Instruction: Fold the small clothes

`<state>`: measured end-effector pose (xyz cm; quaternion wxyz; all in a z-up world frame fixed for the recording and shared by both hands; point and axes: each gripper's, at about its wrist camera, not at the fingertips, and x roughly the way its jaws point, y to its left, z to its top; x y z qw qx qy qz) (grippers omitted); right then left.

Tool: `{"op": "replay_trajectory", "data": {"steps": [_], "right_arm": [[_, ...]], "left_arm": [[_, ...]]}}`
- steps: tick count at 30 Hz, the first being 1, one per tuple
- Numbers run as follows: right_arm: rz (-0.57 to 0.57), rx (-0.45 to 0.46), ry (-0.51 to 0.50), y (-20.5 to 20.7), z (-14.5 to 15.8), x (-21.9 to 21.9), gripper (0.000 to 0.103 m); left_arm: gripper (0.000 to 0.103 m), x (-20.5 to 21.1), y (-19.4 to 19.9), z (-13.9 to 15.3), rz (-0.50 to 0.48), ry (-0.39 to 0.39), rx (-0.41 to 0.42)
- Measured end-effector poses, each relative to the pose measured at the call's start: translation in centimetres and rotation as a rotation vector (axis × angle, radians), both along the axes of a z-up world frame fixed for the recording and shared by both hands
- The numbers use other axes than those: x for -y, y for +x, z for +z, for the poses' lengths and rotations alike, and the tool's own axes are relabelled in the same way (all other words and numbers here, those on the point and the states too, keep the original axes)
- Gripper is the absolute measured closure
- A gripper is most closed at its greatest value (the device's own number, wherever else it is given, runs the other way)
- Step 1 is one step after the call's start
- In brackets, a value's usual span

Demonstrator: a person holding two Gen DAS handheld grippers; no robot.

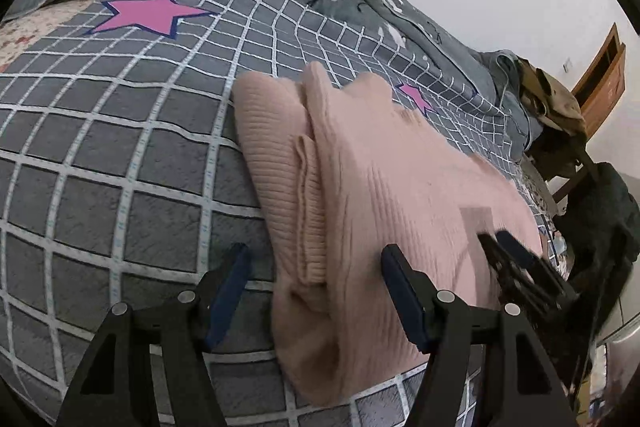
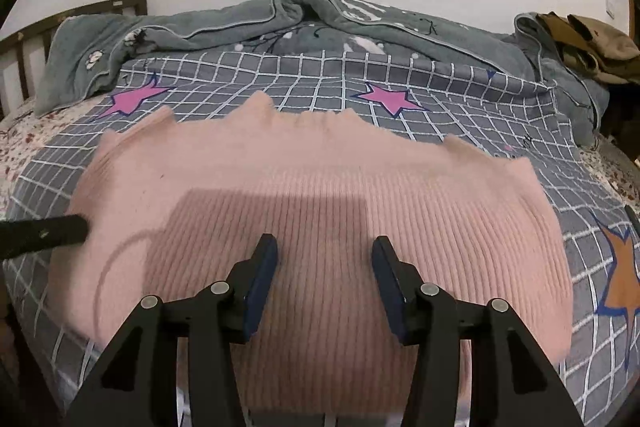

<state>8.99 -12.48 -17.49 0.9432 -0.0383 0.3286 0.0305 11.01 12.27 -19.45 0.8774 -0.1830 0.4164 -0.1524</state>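
A pink ribbed sweater (image 2: 320,211) lies spread on a bed, over a grey bedspread (image 2: 312,75) with a white grid and pink stars; a rumpled grey blanket (image 2: 304,15) is bunched along the far edge, against the wall.

In the left wrist view the left claw (image 1: 316,259) is released, its jaws standing wide apart; the left finger sits over the bare bedspread (image 1: 120,155) just beside the sweater's edge, and the right finger is over the knit itself; the folded, doubled edge of the sweater (image 1: 360,187) runs between them, but the pads do not press on it, so nothing is grasped. The tips of the right claw (image 1: 500,247) show further along the sweater, blurred, over the fabric.

In the right wrist view the right claw (image 2: 324,247) is also released, jaws moderately apart, both fingers poised over the middle of the sweater's near half; whether the tips rest on the knit or hang just above it cannot be told; no fabric is pinched. One finger of the left claw (image 2: 60,231) reaches in from the left edge, at the sweater's left side.

Brown clothing (image 2: 592,43) is heaped at the bed's far right corner.
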Motion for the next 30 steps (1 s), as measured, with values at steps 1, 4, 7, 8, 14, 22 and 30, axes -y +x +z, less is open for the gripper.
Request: {"op": "replay_trajectory", "data": {"steps": [1,4,7,8,14,22,30], "right_arm": [[0.000,0.001,0.005,-0.3,0.0,0.1,0.054],[0.013,0.015,-0.012,-1.7,-0.2,0.0,0.054],[0.021,0.023,-0.046,-2.7,-0.5,-0.3,0.054],[0.023,0.029,-0.061,-3.0,-0.5,-0.4,0.054],[-0.008,0.057,-0.054,-3.4,-1.3,-0.4,0.054],[0.063,0.056,0.017,-5.1,-0.8,1.4,0.054],[0.159,0.070,0.056,-6.7,0.3,4.1,0.054]], "left_arm": [[0.038,0.1,0.2,-0.1,0.008,-0.011,-0.001],[0.053,0.1,0.5,-0.2,0.026,-0.050,-0.016],[0.069,-0.1,0.4,0.0,0.052,-0.093,-0.034],[0.069,-0.2,0.4,0.0,0.055,-0.097,-0.031],[0.061,-0.1,0.4,-0.6,0.077,-0.111,-0.048],[0.081,0.8,0.1,2.0,0.119,-0.040,-0.047],[0.082,4.5,-0.6,8.4,0.124,-0.071,0.021]]}}
